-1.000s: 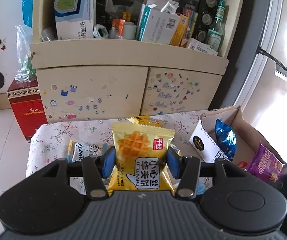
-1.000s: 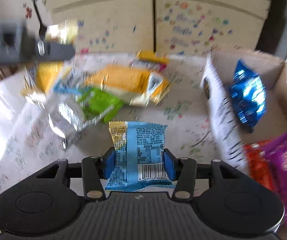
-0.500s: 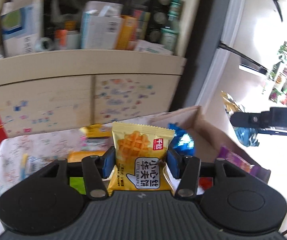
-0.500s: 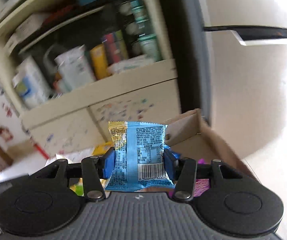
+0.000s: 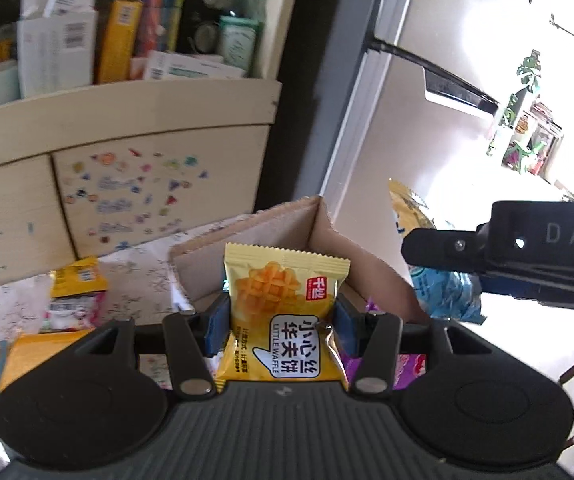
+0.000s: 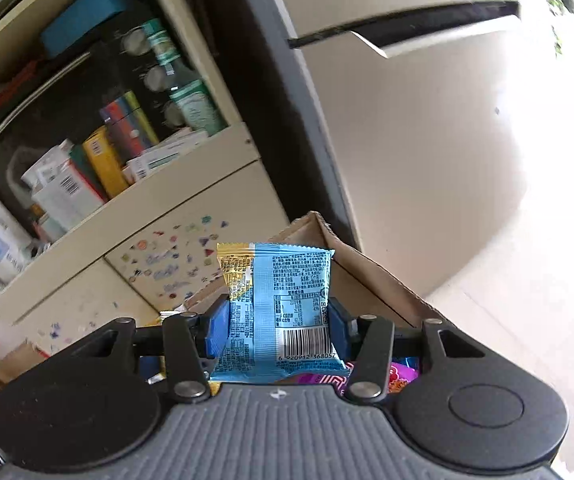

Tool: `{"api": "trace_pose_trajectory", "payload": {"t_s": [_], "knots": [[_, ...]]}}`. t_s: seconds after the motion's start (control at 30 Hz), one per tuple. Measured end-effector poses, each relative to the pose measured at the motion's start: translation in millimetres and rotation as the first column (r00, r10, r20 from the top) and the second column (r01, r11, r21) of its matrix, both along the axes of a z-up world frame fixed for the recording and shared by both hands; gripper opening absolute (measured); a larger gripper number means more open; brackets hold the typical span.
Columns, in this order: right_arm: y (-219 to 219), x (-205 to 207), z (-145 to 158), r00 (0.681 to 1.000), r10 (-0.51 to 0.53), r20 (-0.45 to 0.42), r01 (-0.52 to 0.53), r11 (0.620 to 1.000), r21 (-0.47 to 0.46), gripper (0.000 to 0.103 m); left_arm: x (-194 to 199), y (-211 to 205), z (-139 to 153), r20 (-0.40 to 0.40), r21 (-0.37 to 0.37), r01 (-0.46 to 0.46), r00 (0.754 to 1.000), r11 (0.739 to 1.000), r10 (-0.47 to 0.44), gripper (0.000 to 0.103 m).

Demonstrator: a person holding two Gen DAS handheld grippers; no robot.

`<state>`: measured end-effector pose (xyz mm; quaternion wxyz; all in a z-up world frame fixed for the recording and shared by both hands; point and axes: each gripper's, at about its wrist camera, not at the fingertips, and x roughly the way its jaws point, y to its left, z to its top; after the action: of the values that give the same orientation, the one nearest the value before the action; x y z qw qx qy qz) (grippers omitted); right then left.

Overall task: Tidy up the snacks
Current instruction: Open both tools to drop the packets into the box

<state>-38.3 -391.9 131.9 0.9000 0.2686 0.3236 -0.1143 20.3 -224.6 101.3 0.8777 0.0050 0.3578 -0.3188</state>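
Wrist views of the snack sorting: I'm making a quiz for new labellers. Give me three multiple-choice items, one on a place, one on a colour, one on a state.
1. Where does the brown cardboard box appear?
A. behind the held packets
B. on the shelf
C. on the floor

2. What colour is the waffle packet in the left gripper?
A. green
B. yellow
C. red

3. What is the state of the right gripper?
A. open, empty
B. out of view
C. shut on the blue barcoded packet

Answers:
1 A, box walls rise behind both packets.
2 B, the wrapper is yellow.
3 C, blue pads press its sides.

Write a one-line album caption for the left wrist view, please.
Left gripper clamps a yellow waffle packet in front of an open cardboard box, other snacks scattered on the table.
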Motion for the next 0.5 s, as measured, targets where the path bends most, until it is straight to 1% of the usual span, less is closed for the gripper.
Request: {"api": "trace_pose_trajectory", "payload": {"t_s": [0.07, 0.1, 0.13, 0.17, 0.2, 0.23, 0.33, 0.5], "knots": [[-7, -1, -2, 0.999, -0.042, -0.006, 0.042, 0.999, 0.029, 0.061, 2, -7, -1, -0.007, -0.017, 0.008, 1.0, 1.0, -0.008, 0.06], [-8, -1, -3, 0.998, -0.055, -0.005, 0.055, 0.998, 0.036, 0.068, 2, -9, -1, -0.008, -0.023, 0.017, 1.0, 1.0, -0.017, 0.074], [-10, -1, -3, 0.998, -0.062, -0.006, 0.062, 0.997, 0.047, 0.078, 0, -10, -1, -0.003, -0.028, 0.022, 1.0, 0.999, -0.022, 0.086], [-12, -2, -3, 0.998, -0.069, -0.003, 0.069, 0.996, 0.062, 0.082, -2, -10, 0, 0.007, -0.032, 0.026, 1.0, 0.999, -0.025, 0.09], [-13, -4, -3, 0.997, -0.075, 0.002, 0.074, 0.994, 0.076, 0.087, -4, -9, 2, 0.019, -0.035, 0.033, 0.999, 0.999, -0.032, 0.093], [-13, -4, -3, 0.997, -0.077, 0.006, 0.076, 0.993, 0.087, 0.09, -5, -8, 3, 0.027, -0.037, 0.042, 0.999, 0.998, -0.041, 0.093], [-12, -4, -2, 0.997, -0.077, 0.012, 0.075, 0.993, 0.09, 0.093, -5, -3, 7, 0.022, -0.029, 0.039, 0.999, 0.999, -0.039, 0.097], [-5, 2, -4, 0.999, -0.034, 0.008, 0.033, 0.994, 0.107, 0.094, 0, 21, 9, 0.005, -0.002, 0.02, 1.0, 1.0, -0.02, 0.099]]}}
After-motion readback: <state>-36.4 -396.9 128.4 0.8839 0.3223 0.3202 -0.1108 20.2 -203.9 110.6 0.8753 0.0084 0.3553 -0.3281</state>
